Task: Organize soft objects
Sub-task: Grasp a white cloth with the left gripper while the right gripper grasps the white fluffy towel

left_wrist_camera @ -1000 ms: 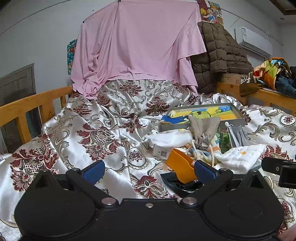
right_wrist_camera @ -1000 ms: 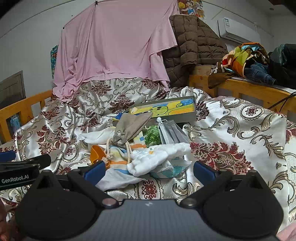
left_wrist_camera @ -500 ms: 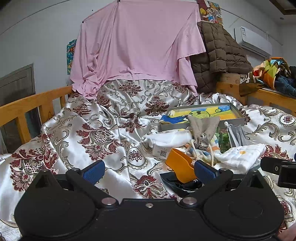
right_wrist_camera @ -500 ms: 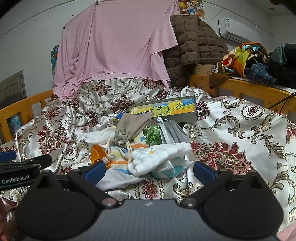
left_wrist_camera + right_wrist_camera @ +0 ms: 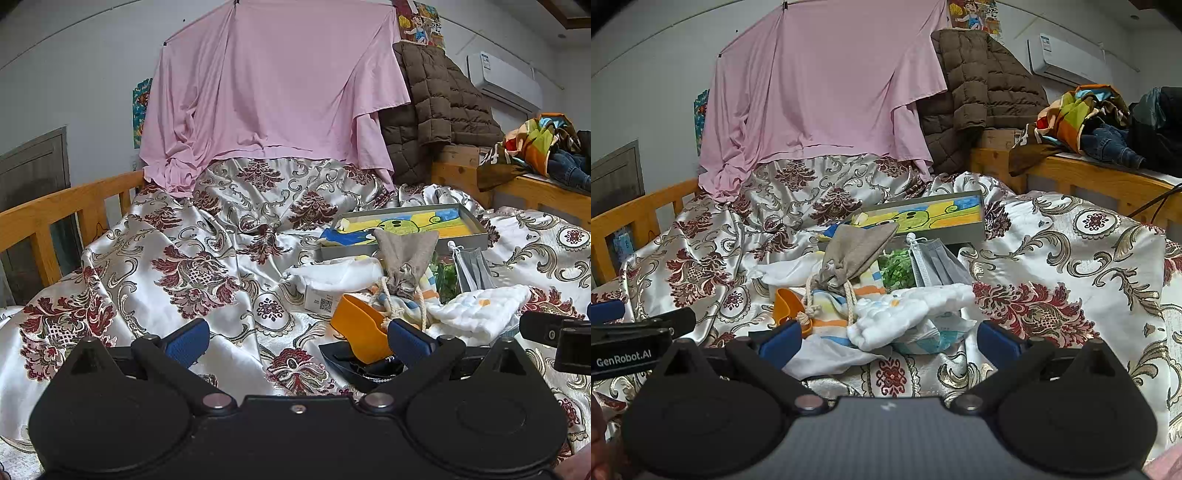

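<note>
A heap of soft things lies on the patterned bedspread: a grey drawstring pouch, a white quilted cloth, a striped cloth, a grey face mask and a green sprig. An orange scoop rests at the heap's near left. My left gripper hovers open before the bedspread, left of the heap. My right gripper is open, just in front of the white cloth.
A shallow grey box with a yellow and blue picture sits behind the heap. A pink shirt and a brown jacket hang at the back. Wooden rails edge the bed; clothes are piled on a shelf.
</note>
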`<control>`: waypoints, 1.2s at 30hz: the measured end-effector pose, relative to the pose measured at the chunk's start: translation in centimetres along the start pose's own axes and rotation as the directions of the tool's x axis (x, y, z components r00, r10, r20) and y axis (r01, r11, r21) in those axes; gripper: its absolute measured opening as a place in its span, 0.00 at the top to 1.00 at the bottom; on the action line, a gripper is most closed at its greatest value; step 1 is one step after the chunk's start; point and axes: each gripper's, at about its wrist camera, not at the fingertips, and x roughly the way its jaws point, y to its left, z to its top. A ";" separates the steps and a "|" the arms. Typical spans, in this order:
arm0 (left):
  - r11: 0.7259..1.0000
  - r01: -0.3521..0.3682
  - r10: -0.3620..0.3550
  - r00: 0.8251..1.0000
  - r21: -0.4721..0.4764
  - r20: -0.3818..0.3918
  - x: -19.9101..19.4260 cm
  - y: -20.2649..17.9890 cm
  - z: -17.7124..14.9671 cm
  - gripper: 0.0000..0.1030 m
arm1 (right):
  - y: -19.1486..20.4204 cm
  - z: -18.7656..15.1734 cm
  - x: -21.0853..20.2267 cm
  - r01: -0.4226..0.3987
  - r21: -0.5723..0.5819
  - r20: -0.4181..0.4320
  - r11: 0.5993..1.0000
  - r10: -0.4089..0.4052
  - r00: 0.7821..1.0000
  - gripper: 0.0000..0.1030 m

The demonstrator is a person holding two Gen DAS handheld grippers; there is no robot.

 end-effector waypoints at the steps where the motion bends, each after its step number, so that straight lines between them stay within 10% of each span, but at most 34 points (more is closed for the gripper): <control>1: 1.000 0.000 0.000 1.000 0.000 0.000 0.0 0.0 0.0 0.01 | 0.0 0.0 0.0 0.000 0.000 0.000 1.000 0.000 1.000 0.00; 18: 0.975 0.211 -0.205 0.976 0.076 -0.078 3.4 -1.1 1.2 0.01 | -2.7 2.6 4.0 -0.088 0.084 -0.085 0.993 0.095 0.992 0.00; 29: 0.773 0.513 -0.427 0.855 0.372 -0.294 8.6 -5.5 0.8 0.02 | -3.3 4.0 11.1 -0.212 -0.126 -0.203 0.969 0.184 0.962 0.00; 36: 0.738 0.603 -0.486 0.787 0.305 -0.380 11.6 -5.3 0.3 0.17 | -1.4 3.5 13.4 -0.223 -0.265 -0.215 0.938 0.168 0.962 0.07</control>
